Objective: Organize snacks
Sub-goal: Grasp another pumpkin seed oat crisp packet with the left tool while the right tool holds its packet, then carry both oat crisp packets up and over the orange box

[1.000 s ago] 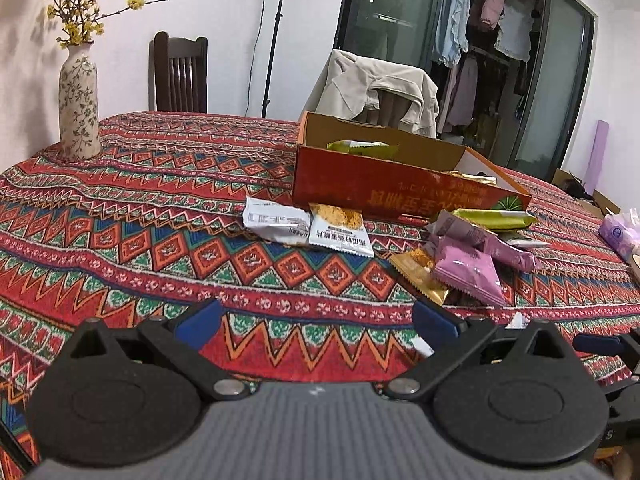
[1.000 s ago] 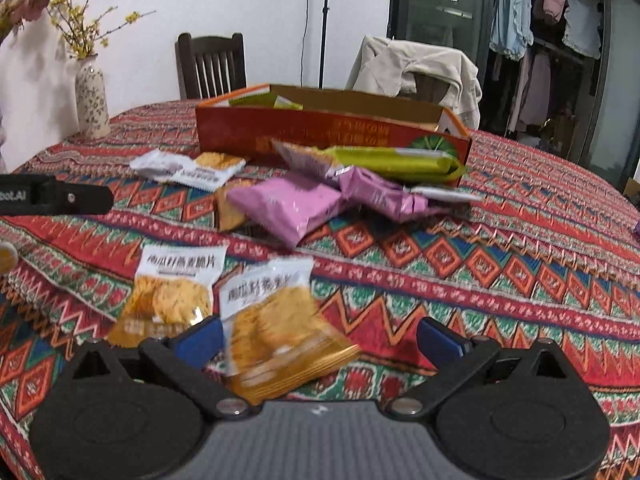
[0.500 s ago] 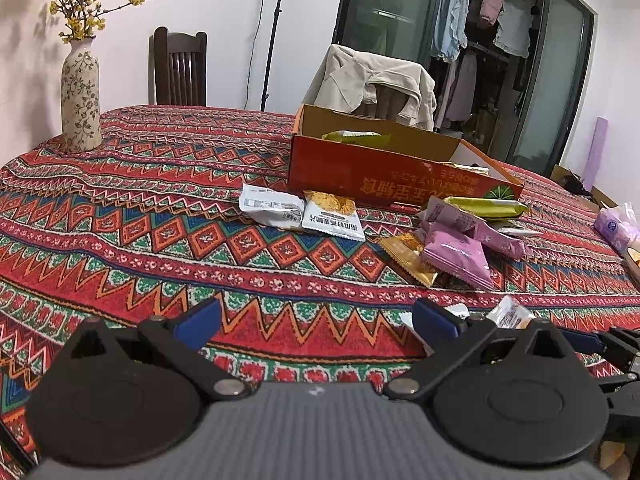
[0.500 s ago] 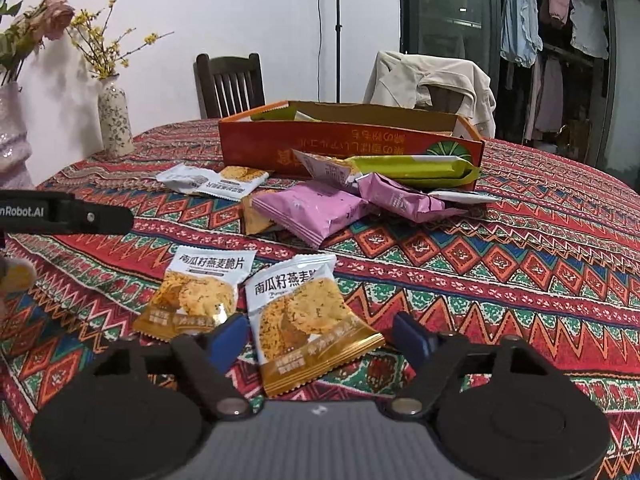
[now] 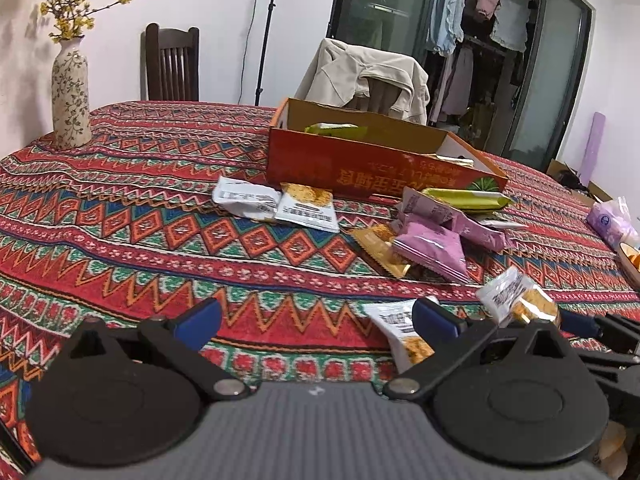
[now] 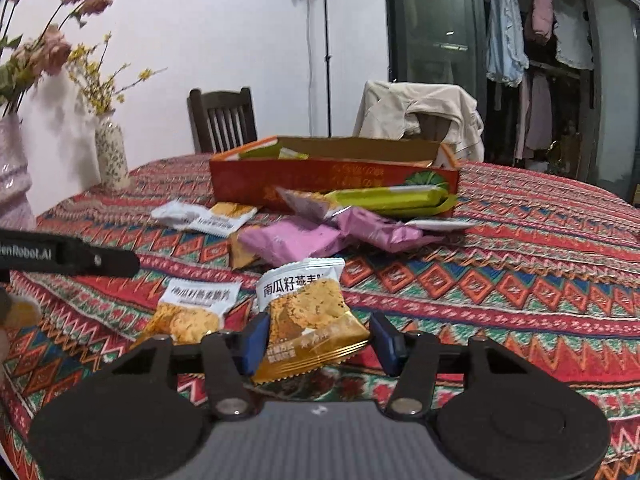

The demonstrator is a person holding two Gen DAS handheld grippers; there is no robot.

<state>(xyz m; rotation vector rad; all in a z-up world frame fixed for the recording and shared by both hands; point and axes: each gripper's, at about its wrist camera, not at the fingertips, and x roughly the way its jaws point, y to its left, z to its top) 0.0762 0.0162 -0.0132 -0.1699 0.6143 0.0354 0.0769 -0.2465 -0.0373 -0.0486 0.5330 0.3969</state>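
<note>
Snack packet (image 6: pixel 308 320) upright, lengthwise along claw (image 6: pixel 320 344)

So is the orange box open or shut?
Open. The orange box has no lid on top, and a green packet shows inside.

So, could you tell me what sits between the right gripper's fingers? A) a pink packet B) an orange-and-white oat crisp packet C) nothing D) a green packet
B: the orange-and-white oat crisp packet sits tilted between the right gripper fingers, which have just been closing.
</note>
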